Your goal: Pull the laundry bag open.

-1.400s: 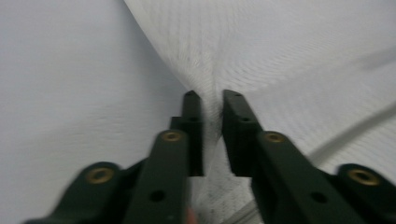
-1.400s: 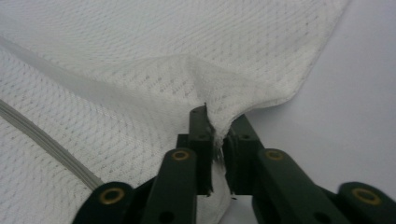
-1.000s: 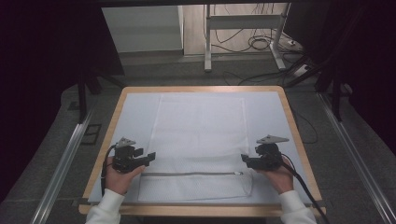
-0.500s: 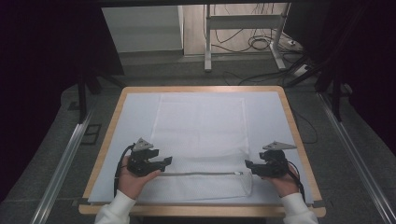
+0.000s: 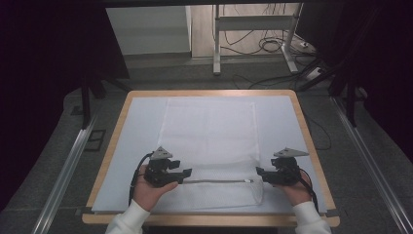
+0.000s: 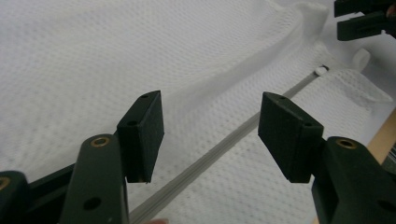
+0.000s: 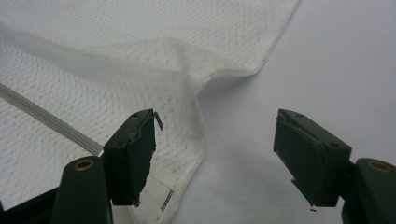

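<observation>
- Centrally on the white mat (image 5: 141, 146): white mesh bag (image 5: 209, 141), laid flat, its grey zipper (image 5: 214, 181) running across near the front edge.
- At the zipper's left end: left gripper (image 5: 184, 172), jaws apart and just now narrowing, nothing pinched; zipper passing below and between the pads (image 6: 144, 130) in the left gripper view.
- At the zipper's pull end: right gripper (image 5: 259, 171), jaws wide, straddling the bag's edge, not clamped.
- Underneath, framing the mat: wooden table (image 5: 311, 161).

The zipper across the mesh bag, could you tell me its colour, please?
Pale grey zipper on a white mesh bag; clearest in the left gripper view.
</observation>
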Demonstrator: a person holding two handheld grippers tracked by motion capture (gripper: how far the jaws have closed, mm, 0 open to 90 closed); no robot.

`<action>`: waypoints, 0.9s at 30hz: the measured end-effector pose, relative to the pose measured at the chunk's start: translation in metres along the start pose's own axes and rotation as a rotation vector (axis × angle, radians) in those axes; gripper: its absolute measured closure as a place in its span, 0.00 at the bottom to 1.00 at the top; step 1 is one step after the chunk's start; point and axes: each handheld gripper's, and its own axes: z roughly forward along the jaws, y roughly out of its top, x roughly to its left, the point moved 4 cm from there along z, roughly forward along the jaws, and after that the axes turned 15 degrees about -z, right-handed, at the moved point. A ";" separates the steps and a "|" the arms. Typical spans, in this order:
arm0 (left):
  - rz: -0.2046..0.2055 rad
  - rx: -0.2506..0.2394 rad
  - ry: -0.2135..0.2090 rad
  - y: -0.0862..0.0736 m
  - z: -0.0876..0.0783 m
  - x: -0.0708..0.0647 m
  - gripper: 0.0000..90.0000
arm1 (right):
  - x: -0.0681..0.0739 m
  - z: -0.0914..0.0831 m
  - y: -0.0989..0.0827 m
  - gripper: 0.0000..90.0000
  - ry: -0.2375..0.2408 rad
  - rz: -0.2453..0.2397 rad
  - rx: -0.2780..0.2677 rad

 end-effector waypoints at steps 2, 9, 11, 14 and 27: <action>0.003 0.007 -0.006 0.000 0.002 -0.003 0.45 | 0.000 -0.001 0.000 0.32 -0.003 0.001 -0.003; -0.005 0.029 -0.036 -0.001 0.010 -0.010 0.44 | -0.003 -0.002 -0.001 0.32 -0.009 0.006 -0.007; -0.005 0.033 -0.040 -0.001 0.011 -0.012 0.44 | -0.004 -0.003 0.000 0.32 -0.011 0.007 -0.009; -0.005 0.037 -0.046 -0.001 0.013 -0.017 0.44 | -0.004 -0.004 0.000 0.32 -0.013 0.008 -0.012; 0.046 0.100 -0.053 -0.004 0.035 -0.039 0.43 | -0.008 -0.010 0.000 0.32 -0.020 0.012 -0.028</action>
